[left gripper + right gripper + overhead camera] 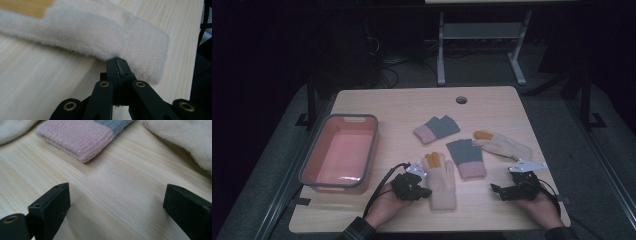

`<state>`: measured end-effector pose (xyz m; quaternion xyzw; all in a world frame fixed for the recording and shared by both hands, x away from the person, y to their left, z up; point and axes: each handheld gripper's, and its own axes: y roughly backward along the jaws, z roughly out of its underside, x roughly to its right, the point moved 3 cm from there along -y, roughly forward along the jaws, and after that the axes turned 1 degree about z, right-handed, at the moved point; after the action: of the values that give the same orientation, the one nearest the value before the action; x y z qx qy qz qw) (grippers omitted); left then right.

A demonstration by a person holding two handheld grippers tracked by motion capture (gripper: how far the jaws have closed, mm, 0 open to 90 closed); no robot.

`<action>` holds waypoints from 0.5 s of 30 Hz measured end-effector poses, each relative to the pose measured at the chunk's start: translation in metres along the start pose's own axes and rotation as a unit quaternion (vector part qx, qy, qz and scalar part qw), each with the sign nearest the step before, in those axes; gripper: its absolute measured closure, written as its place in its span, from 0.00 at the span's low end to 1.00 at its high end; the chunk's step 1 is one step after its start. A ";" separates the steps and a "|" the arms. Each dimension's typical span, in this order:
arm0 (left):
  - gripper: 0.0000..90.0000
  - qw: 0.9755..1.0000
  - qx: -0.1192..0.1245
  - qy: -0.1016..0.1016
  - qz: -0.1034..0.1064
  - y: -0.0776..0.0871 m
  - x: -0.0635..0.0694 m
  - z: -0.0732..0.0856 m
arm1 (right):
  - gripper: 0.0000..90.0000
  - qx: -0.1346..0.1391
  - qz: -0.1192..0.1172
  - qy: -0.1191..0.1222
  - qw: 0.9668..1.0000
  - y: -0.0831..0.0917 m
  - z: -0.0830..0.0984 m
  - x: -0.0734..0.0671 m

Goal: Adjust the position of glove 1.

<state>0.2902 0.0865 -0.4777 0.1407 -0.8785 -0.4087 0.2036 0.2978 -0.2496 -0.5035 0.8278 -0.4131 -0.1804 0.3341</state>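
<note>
While my left gripper [117, 60] is pinching shut at the cream glove's [100, 37] cuff edge, I'm risking a slip; right gripper [116, 197] is gaping wide.

place: lab or workshop | cues: bare work table [492, 107], floor cables [387, 62] (dim room)

We lose most of the cream glove [105, 32] past the left gripper view's top and left edges, the pink-cuffed glove [80, 138] past the right gripper view's top, and cannot tell whether the closed jaws pinch fabric.
</note>
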 end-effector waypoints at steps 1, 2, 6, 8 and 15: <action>1.00 1.000 0.003 0.001 0.003 -0.003 0.002 -0.002 | 0.08 0.000 0.000 0.001 1.000 0.000 0.000 0.000; 1.00 1.000 0.002 -0.003 0.004 -0.004 0.004 -0.003 | 0.08 0.000 0.000 0.001 1.000 0.000 0.000 0.000; 1.00 1.000 0.000 -0.018 0.010 -0.013 0.010 -0.008 | 0.08 0.000 0.000 0.001 1.000 0.000 0.000 0.000; 1.00 1.000 0.001 -0.022 0.012 -0.017 0.012 -0.010 | 0.08 0.000 0.000 0.001 1.000 0.000 0.000 0.000; 1.00 0.999 0.006 -0.043 0.016 -0.029 0.020 -0.019 | 0.08 0.002 -0.001 0.001 1.000 -0.001 -0.001 0.000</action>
<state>0.2842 0.0475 -0.4841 0.1102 -0.8909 -0.4060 0.1715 0.2984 -0.2487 -0.5036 0.8291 -0.4121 -0.1792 0.3328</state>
